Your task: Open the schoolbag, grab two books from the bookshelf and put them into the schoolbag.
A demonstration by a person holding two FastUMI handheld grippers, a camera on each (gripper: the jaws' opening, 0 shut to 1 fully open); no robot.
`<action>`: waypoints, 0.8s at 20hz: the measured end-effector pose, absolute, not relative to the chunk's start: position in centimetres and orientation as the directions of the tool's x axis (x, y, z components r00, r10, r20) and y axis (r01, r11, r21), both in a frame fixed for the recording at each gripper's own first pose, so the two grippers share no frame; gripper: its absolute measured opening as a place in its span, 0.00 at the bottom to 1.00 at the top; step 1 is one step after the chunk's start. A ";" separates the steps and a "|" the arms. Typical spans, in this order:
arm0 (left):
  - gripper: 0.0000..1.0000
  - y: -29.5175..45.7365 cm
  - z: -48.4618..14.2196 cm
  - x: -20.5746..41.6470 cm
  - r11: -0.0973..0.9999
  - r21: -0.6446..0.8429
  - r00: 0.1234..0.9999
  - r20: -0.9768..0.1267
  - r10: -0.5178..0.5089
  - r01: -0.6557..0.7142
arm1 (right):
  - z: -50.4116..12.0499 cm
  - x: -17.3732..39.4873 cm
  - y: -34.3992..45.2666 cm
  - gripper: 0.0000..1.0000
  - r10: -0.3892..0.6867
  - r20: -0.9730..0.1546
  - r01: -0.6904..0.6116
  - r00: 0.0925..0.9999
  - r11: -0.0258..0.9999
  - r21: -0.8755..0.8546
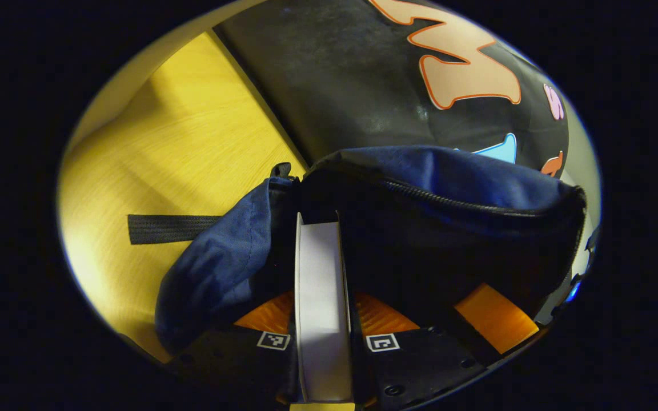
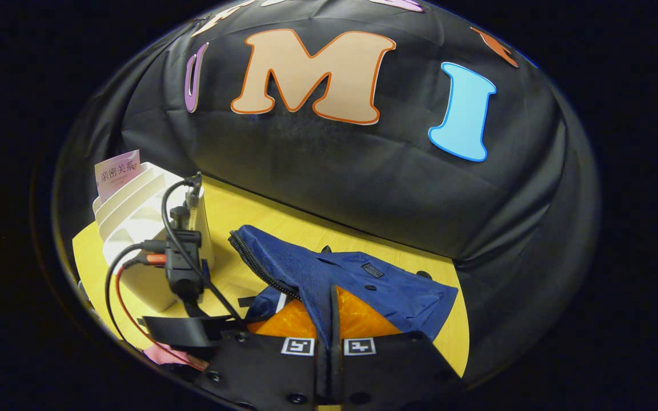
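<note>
Left gripper view shows our left gripper (image 1: 322,319) clenched on a book (image 1: 320,268) edge-on over the bag (image 1: 437,188) mouth on the table (image 1: 180,142), while our right gripper (image 2: 329,337) pinches the flap (image 2: 317,274) up, we judge to keep it open.

Left gripper (image 1: 322,342) clamps white book (image 1: 320,297), book's front edge inside open blue schoolbag (image 1: 437,194) on yellow table (image 1: 192,142).

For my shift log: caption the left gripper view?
Left gripper lowers a white book into the open blue schoolbag.
</note>
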State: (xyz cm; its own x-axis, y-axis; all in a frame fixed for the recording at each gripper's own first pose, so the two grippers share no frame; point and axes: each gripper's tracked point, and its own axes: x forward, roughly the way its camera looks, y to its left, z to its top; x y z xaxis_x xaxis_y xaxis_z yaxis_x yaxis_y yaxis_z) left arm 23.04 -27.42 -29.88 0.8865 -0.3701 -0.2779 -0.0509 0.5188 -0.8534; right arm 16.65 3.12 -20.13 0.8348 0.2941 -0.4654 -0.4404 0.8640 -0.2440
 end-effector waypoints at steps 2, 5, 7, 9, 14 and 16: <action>0.37 -27.5 -30.7 22.8 0.556 -0.829 0.878 -0.307 -0.368 -0.056 | -20.0 16.7 3.0 0.05 0.284 -0.463 -0.429 0.839 0.870 -0.244; 0.51 -26.9 -30.7 22.5 0.594 -0.803 0.866 -0.336 -0.371 -0.057 | -20.0 17.1 2.2 0.05 0.271 -0.463 -0.417 0.844 0.874 -0.248; 0.70 -26.4 -30.2 21.6 0.599 -0.798 0.860 -0.352 -0.369 -0.069 | -19.9 17.3 1.9 0.05 0.265 -0.463 -0.410 0.846 0.878 -0.246; 0.97 -24.8 -29.9 20.4 0.624 -0.775 0.862 -0.381 -0.335 -0.101 | -19.9 17.5 1.6 0.05 0.259 -0.468 -0.407 0.845 0.879 -0.249; 0.95 -22.5 -26.8 16.1 0.720 -0.687 0.856 -0.428 -0.288 -0.101 | -19.9 17.7 1.0 0.05 0.248 -0.480 -0.402 0.841 0.881 -0.249; 0.96 -22.0 -25.2 13.7 0.756 -0.650 0.845 -0.444 -0.298 -0.075 | -20.0 17.8 1.0 0.05 0.243 -0.483 -0.401 0.841 0.880 -0.254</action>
